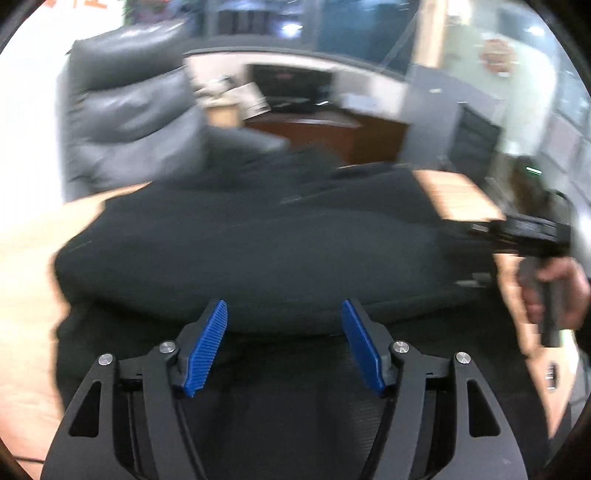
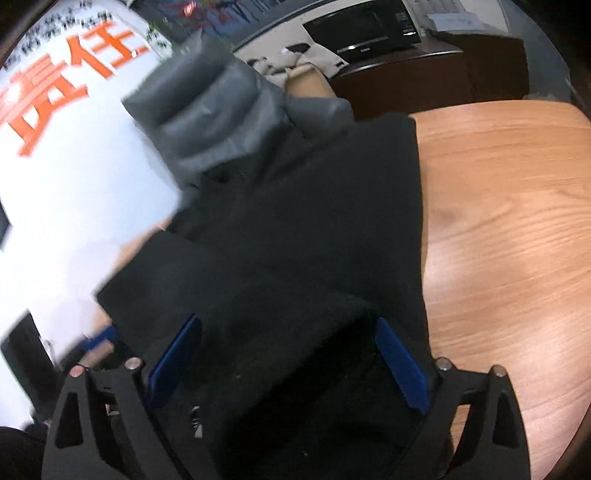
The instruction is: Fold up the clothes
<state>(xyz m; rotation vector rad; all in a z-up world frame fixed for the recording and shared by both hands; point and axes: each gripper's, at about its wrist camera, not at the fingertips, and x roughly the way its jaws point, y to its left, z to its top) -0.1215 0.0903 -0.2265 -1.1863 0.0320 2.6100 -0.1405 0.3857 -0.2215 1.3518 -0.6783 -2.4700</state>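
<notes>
A black garment lies spread on the wooden table, with a rounded fold along its near side. My left gripper is open and empty at the garment's near edge, its blue pads apart. In the right wrist view the same black garment covers the table. My right gripper is wide open, and a bunched fold of the cloth lies between its blue pads. The right gripper, held in a hand, also shows in the left wrist view at the garment's right end.
A grey leather chair stands behind the table's far edge; it also shows in the right wrist view. A dark wooden cabinet with a black microwave is farther back. A white wall with orange characters is on the left.
</notes>
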